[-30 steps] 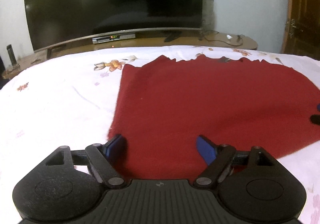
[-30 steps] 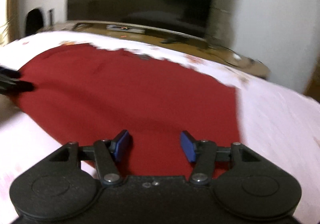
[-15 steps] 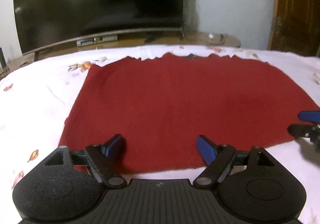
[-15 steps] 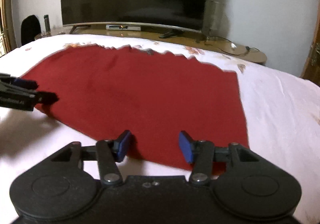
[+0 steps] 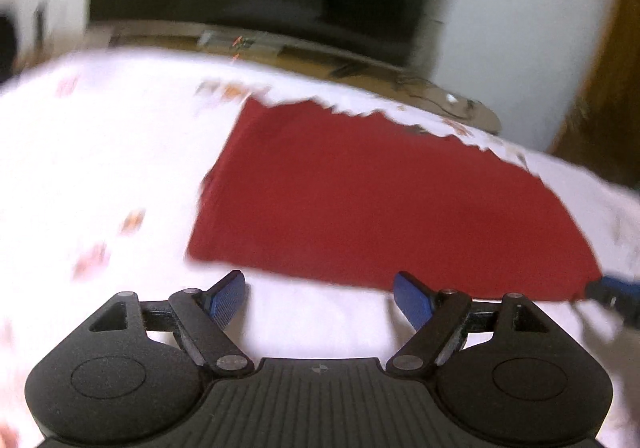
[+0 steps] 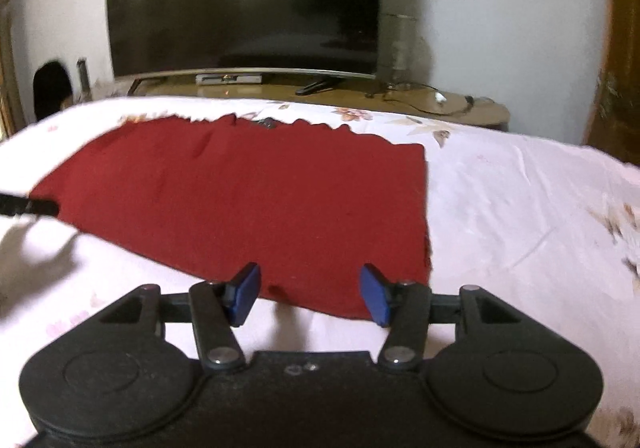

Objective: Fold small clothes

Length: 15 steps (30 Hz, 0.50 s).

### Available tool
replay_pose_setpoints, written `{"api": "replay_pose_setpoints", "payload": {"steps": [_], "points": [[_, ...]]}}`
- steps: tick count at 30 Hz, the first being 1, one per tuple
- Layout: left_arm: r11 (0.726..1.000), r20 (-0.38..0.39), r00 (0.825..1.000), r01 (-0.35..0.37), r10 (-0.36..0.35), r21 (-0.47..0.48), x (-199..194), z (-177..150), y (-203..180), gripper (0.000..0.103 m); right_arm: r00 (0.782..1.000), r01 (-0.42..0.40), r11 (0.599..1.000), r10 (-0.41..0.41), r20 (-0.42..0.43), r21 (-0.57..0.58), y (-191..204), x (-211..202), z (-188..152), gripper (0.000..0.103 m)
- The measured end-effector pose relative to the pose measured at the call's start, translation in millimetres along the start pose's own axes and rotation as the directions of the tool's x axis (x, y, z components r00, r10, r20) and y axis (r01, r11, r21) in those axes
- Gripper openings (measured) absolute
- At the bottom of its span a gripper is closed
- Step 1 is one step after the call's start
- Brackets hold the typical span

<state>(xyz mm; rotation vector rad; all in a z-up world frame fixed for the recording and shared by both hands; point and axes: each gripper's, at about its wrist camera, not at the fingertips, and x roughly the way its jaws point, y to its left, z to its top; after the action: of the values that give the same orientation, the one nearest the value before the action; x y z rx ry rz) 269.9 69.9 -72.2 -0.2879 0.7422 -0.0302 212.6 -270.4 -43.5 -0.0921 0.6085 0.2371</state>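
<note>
Red knit cloth [image 6: 248, 203] lies flat on my white floral bedsheet [image 6: 520, 207]. Left gripper [image 5: 320, 302] and right gripper [image 6: 310, 294] both spread, empty, at its near edge.

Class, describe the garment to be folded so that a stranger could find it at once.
Start at the big dark television; in front of it lies a bed with a white flowered sheet. Flat on that sheet lies the garment, the only dark red thing there.

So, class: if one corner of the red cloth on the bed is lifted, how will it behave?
The red cloth lies thin and flat on the bedsheet, so it probably droops. Faint creases suggest it is soft. It looks light, likely dragging rather than sliding stiffly.
</note>
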Motion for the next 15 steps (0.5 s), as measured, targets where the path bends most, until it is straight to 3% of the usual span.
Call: {"api": "replay_pose_setpoints", "payload": {"steps": [3, 5, 7, 11, 15], "points": [[0.977, 0.008, 0.997, 0.081, -0.081, -0.195, 4, -4, 26, 0.08, 1.0, -0.019, 0.999, 0.019, 0.006, 0.05, -1, -2, 1, 0.05], [0.931, 0.025, 0.991, 0.135, -0.135, -0.338, 9, -1, 44, 0.08, 0.999, -0.036, 0.996, 0.036, 0.007, 0.082, 2, -2, 3, 0.041], [0.893, 0.046, 0.985, 0.17, -0.166, -0.418, 16, -3, 57, 0.077, 0.999, -0.05, 0.992, 0.049, 0.009, 0.114, 5, -1, 7, 0.037], [0.838, 0.095, 0.976, 0.215, -0.194, -0.501, 24, -7, 68, 0.077, 0.997, -0.078, 0.985, 0.075, 0.021, 0.153, 10, 2, 17, 0.038], [0.815, 0.134, 0.976, 0.216, -0.17, -0.538, 28, -12, 63, 0.077, 0.995, -0.094, 0.986, 0.091, 0.028, 0.137, 16, 4, 22, 0.038]]}}
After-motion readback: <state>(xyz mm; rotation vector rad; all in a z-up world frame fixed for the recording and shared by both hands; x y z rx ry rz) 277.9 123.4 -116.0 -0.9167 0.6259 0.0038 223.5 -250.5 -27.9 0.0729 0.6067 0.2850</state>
